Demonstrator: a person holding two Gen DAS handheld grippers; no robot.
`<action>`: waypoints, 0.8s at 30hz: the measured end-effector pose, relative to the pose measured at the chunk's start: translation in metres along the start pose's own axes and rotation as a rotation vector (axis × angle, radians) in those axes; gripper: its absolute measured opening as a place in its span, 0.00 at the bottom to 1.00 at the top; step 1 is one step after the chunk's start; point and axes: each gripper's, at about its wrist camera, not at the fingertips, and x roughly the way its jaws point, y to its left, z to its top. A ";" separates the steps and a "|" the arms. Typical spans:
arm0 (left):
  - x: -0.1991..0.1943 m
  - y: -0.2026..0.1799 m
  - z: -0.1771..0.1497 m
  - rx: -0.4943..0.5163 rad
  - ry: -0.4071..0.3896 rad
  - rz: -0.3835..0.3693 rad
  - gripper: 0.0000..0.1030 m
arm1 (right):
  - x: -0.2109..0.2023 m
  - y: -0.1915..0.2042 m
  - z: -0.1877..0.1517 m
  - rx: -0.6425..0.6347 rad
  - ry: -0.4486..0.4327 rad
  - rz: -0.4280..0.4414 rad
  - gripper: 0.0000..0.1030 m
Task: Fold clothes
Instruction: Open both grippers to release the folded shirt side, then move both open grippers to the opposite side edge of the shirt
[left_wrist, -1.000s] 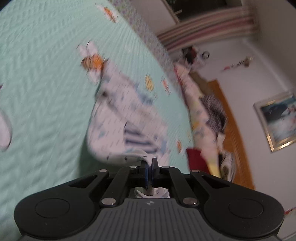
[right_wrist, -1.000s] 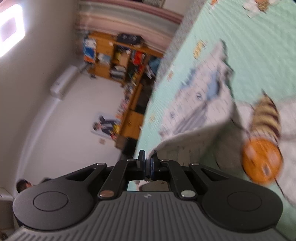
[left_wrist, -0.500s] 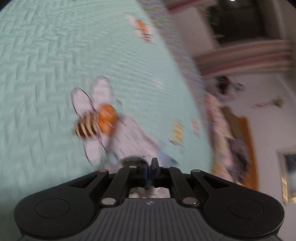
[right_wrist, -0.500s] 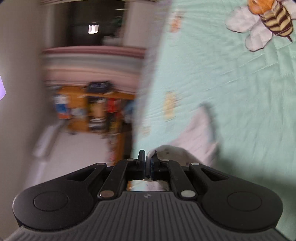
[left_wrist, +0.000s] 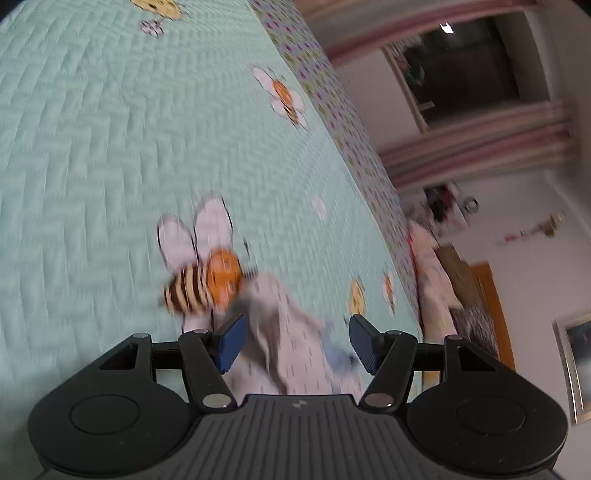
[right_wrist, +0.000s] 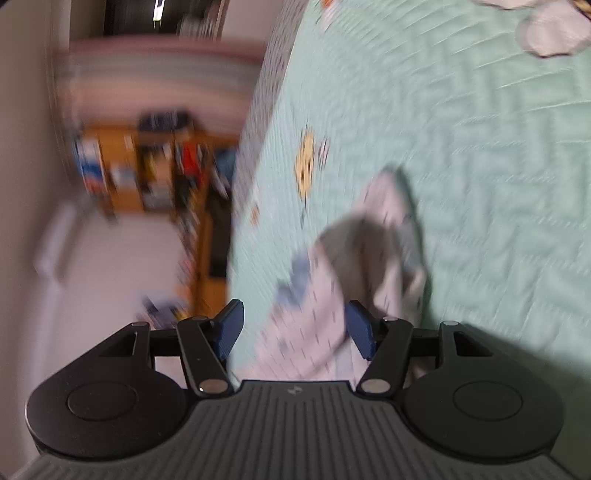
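A white garment (left_wrist: 291, 339) with small dark marks and a blue patch lies on the mint quilted bedspread (left_wrist: 92, 155). My left gripper (left_wrist: 293, 341) hangs just above it, jaws opening; the cloth sits between the blue pads (left_wrist: 231, 341) but they do not press it. In the right wrist view the same garment (right_wrist: 332, 295) runs up from between the fingers, one fold raised. My right gripper (right_wrist: 293, 330) is also opening, and its pads (right_wrist: 360, 328) stand apart from the cloth. Both views are blurred.
A printed bee (left_wrist: 199, 280) sits on the bedspread beside the garment. The bed's patterned edge (left_wrist: 325, 96) runs along the right, with a pile of bedding (left_wrist: 436, 273) beyond. A wooden bookshelf (right_wrist: 147, 166) stands past the bed edge in the right wrist view.
Both grippers were shut on the garment's edge and have swung it forward over the bed. Now both sets of jaws stand apart and the cloth has dropped onto the bedspread.
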 end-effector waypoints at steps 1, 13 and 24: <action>0.000 -0.003 -0.009 0.029 0.028 -0.003 0.62 | 0.001 0.007 -0.003 -0.037 0.024 -0.029 0.61; 0.079 -0.051 -0.092 0.455 0.252 0.152 0.62 | 0.042 0.059 -0.037 -0.274 0.187 -0.316 0.66; 0.077 -0.049 -0.098 0.511 0.250 0.158 0.65 | 0.092 0.075 -0.064 -0.274 0.258 -0.298 0.66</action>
